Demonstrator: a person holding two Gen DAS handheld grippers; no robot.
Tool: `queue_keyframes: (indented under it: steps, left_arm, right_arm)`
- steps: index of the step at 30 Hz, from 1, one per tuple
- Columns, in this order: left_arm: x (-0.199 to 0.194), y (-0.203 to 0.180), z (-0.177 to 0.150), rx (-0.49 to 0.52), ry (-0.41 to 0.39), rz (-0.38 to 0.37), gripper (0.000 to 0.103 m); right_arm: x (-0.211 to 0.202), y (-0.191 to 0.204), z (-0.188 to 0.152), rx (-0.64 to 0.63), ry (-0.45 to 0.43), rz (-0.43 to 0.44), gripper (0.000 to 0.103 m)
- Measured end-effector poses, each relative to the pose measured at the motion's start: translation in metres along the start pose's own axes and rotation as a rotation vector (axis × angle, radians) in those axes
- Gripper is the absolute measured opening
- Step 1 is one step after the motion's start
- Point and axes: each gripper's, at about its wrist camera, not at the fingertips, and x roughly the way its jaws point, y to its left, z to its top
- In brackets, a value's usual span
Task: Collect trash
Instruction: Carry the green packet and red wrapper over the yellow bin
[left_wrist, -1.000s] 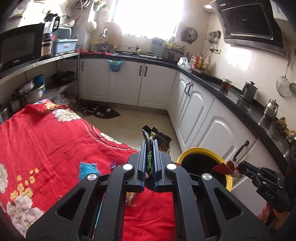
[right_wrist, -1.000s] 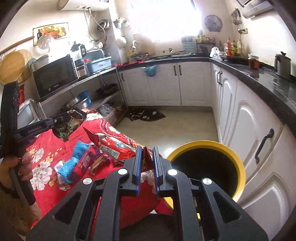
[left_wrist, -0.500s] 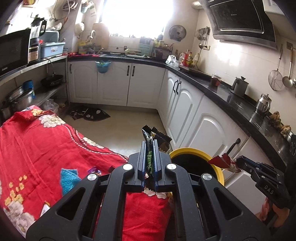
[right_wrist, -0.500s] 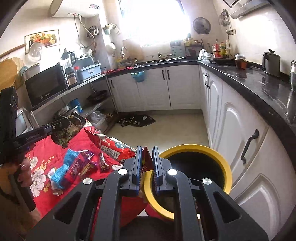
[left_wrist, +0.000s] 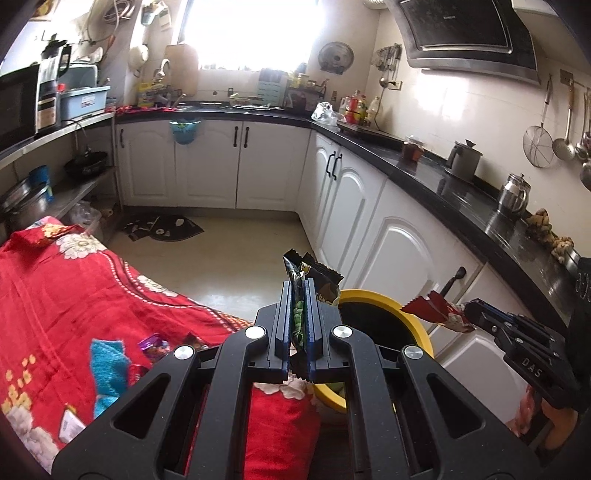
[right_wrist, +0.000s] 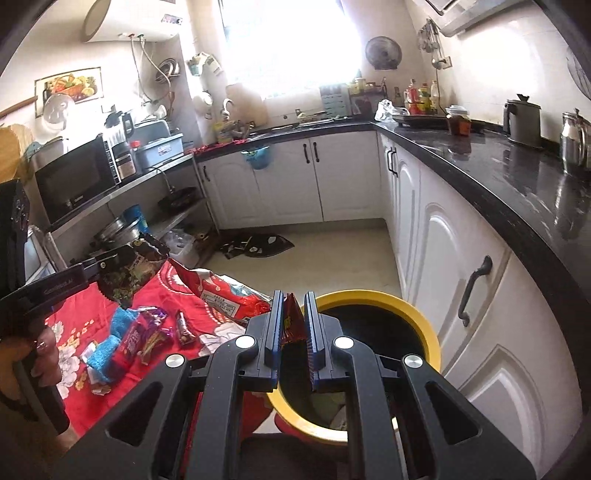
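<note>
My left gripper (left_wrist: 298, 291) is shut on a dark green snack wrapper (left_wrist: 314, 277), held at the left rim of the yellow-rimmed trash bin (left_wrist: 388, 301). My right gripper (right_wrist: 293, 314) holds a red wrapper (right_wrist: 293, 320) over the near rim of the bin (right_wrist: 413, 306); its jaws stand slightly apart around the wrapper. In the left wrist view the right gripper (left_wrist: 469, 314) shows over the bin with the red wrapper (left_wrist: 432, 310). In the right wrist view the left gripper (right_wrist: 122, 258) shows at the left with the dark wrapper (right_wrist: 133, 273).
A table under a red flowered cloth (left_wrist: 55, 295) carries several wrappers (right_wrist: 147, 336), a big red bag (right_wrist: 225, 291) and a blue cloth (right_wrist: 110, 343). White cabinets (right_wrist: 480, 295) with a black counter (right_wrist: 517, 177) run along the right. A dark mat (left_wrist: 162, 229) lies on the floor.
Both grippers have moved toward the bin with their wrappers. The right gripper's jaws have opened a little around the red wrapper.
</note>
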Motion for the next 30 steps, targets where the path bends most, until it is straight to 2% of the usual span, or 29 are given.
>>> queue_keyframes:
  steps: [19,30]
  left_arm:
    - [0.042,-0.046,-0.006,0.053,0.058,-0.084,0.003]
    - [0.079,-0.055,-0.017,0.029,0.130,-0.138,0.003]
  right_arm:
    - [0.016,-0.034,-0.015,0.022,0.026,-0.134,0.011]
    - [0.045,-0.056,-0.035,0.029,0.099,-0.195,0.011]
